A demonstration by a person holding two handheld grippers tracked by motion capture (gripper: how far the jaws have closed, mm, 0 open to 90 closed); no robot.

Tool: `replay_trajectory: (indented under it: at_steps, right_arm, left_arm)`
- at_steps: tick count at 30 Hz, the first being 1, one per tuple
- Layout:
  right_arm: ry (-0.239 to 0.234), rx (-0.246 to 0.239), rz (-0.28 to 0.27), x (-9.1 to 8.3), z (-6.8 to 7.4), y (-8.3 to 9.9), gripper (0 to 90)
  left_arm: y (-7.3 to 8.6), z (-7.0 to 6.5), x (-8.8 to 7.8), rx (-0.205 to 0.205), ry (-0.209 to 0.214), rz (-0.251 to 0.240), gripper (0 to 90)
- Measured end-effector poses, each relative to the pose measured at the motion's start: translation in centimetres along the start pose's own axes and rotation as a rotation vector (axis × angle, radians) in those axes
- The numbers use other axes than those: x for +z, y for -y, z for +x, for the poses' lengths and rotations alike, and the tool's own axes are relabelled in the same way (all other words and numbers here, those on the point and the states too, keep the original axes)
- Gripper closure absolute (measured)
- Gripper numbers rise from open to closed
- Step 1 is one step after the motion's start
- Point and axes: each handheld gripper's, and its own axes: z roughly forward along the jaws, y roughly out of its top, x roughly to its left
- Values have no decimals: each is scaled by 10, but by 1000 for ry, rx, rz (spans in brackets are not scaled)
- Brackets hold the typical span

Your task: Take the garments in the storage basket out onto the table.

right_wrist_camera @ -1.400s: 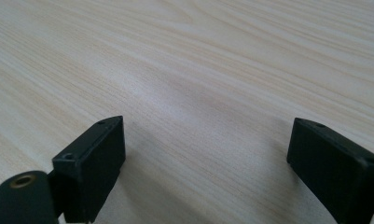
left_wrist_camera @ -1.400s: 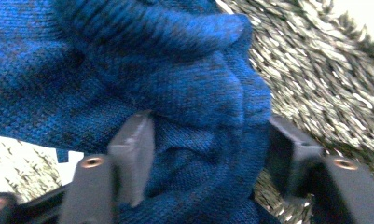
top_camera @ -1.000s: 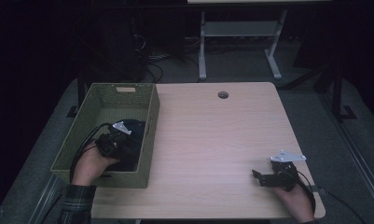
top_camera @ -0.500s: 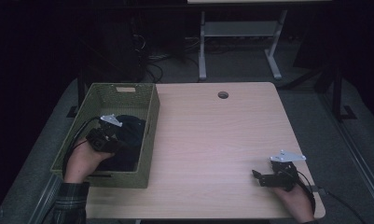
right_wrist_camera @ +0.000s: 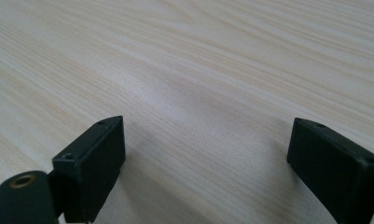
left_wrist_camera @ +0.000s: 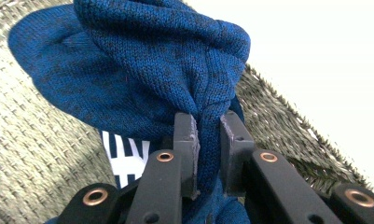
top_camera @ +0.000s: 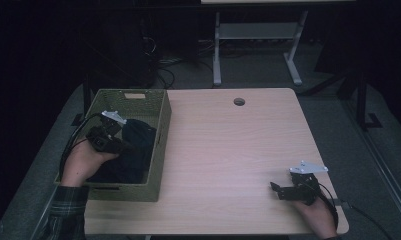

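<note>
A woven green basket (top_camera: 160, 150) stands on the left part of the wooden table (top_camera: 228, 150). Inside it lies dark blue knitted cloth (top_camera: 135, 150). My left gripper (top_camera: 125, 147) is shut on a fold of that blue knit (left_wrist_camera: 152, 70), which bunches up between the two pads (left_wrist_camera: 185, 140). A navy and white striped cloth (left_wrist_camera: 124, 158) lies under it in the basket (left_wrist_camera: 31, 154). My right gripper (top_camera: 274, 188) rests at the table's near right corner, jaws wide open over bare wood (right_wrist_camera: 212, 84), nothing between them.
A round cable hole (top_camera: 239, 101) sits near the table's far edge. Beyond the table stand a white metal frame (top_camera: 253, 45) and cables on a dark floor. The basket's right wall (top_camera: 163, 135) rises between my left gripper and the open tabletop.
My left gripper has risen inside the basket, lifting the blue knit with it. The right gripper has not moved.
</note>
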Motion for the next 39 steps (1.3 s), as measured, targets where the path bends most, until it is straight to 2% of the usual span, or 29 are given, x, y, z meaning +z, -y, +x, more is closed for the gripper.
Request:
replay_trajectory:
  at_steps: [7,24,31,34,39]
  right_arm:
    - [0,1,0,0,0,0,110]
    - [0,2,0,0,0,0,110]
    - [0,1,0,0,0,0,110]
    - [0,2,0,0,0,0,110]
    - [0,2,0,0,0,0,110]
  left_arm:
    - [-7,4,-12,-9,-7,-8,793]
    - [-26,4,-55,15,-67,-46,795]
    - [-34,4,-69,21,-65,-63,795]
    - [-40,3,-79,27,-57,-87,795]
    - [-52,-2,-92,54,-50,-102,795]
